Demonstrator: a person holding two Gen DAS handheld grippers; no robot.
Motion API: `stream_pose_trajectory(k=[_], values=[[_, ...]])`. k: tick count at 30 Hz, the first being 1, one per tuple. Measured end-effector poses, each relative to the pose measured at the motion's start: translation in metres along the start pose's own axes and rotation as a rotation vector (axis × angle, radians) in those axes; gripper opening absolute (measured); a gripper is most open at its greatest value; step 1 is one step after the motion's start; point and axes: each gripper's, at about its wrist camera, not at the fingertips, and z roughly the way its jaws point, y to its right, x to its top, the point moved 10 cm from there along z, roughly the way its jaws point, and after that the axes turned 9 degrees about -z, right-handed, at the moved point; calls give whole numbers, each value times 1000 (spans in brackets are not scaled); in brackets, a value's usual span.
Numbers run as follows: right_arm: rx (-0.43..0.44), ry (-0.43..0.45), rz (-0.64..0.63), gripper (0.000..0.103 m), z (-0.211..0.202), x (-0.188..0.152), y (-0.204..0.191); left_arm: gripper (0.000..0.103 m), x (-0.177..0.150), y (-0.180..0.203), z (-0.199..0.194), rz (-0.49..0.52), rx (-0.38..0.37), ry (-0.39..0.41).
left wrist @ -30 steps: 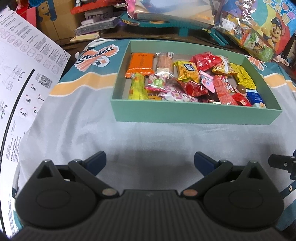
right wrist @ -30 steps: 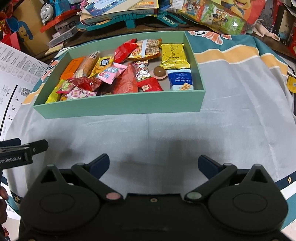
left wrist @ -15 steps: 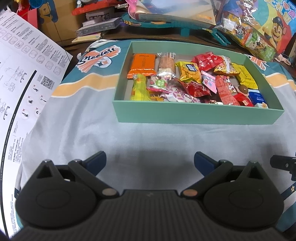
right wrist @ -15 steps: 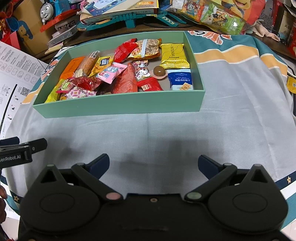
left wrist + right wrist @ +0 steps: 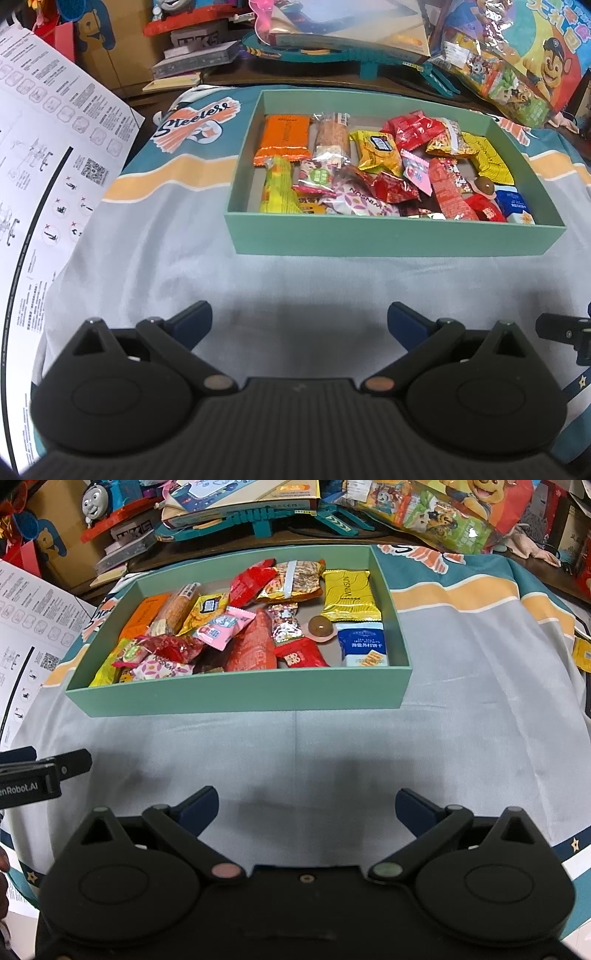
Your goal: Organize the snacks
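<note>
A green box [image 5: 391, 236] [image 5: 236, 694] stands on the grey cloth and holds several snack packets, among them an orange packet [image 5: 284, 138], a gold packet [image 5: 349, 594] and a blue biscuit pack [image 5: 364, 644]. My left gripper [image 5: 297, 319] is open and empty, low over the cloth well in front of the box. My right gripper [image 5: 306, 806] is open and empty, also in front of the box. The right gripper's tip shows at the left wrist view's right edge [image 5: 561, 330]; the left gripper shows at the right wrist view's left edge [image 5: 40, 771].
A white printed sheet [image 5: 40, 177] lies at the left of the cloth. Toy boxes, a Thomas train [image 5: 99, 500] and cartoon bags [image 5: 517, 66] crowd the space behind the box. A yellow packet [image 5: 583, 653] lies on the cloth at the far right.
Both grippers have drawn back and shifted slightly; the box sits a little further up in the left wrist view. Nothing was grasped.
</note>
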Motion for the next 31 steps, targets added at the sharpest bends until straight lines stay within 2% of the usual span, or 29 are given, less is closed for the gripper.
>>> stream_pose_trajectory(k=[31], values=[[-5, 5, 0, 103, -2, 2, -3, 103, 3, 0, -4, 30, 24, 15]])
